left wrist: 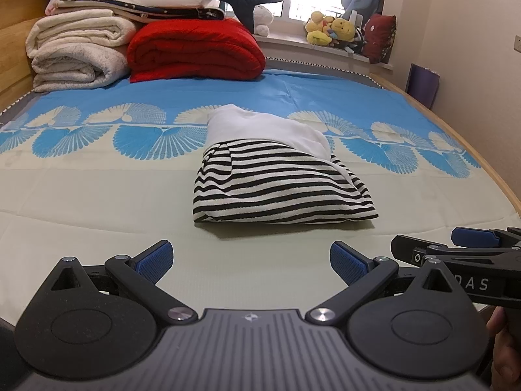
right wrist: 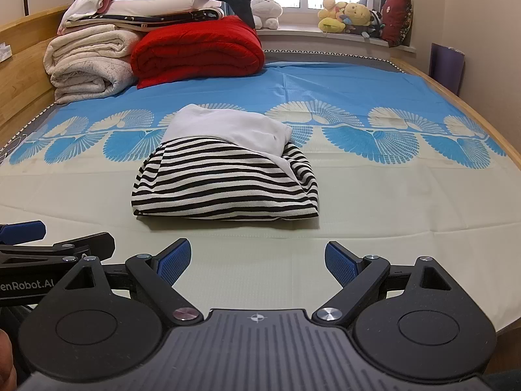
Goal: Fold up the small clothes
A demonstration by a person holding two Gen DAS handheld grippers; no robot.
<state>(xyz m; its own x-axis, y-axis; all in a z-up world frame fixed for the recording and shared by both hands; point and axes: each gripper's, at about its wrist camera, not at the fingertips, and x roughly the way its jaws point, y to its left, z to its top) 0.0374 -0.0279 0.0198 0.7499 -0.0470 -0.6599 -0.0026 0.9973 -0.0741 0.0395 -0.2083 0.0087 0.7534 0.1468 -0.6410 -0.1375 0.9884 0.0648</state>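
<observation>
A small garment, black-and-white striped with a white part on its far side, lies folded into a compact bundle [left wrist: 280, 182] in the middle of the bed; it also shows in the right wrist view [right wrist: 224, 182]. My left gripper [left wrist: 250, 262] is open and empty, above the sheet just in front of the bundle. My right gripper [right wrist: 257, 262] is open and empty too, beside the left and equally short of the bundle. Each gripper shows at the edge of the other's view.
The bed sheet [left wrist: 97, 195] is cream with a blue fan pattern. Folded white blankets [left wrist: 75, 52], a red quilt [left wrist: 195, 49] and a plush shark are stacked at the far left. Plush toys [left wrist: 332, 27] sit on the windowsill. A wooden bed rim [right wrist: 482, 120] runs along the right.
</observation>
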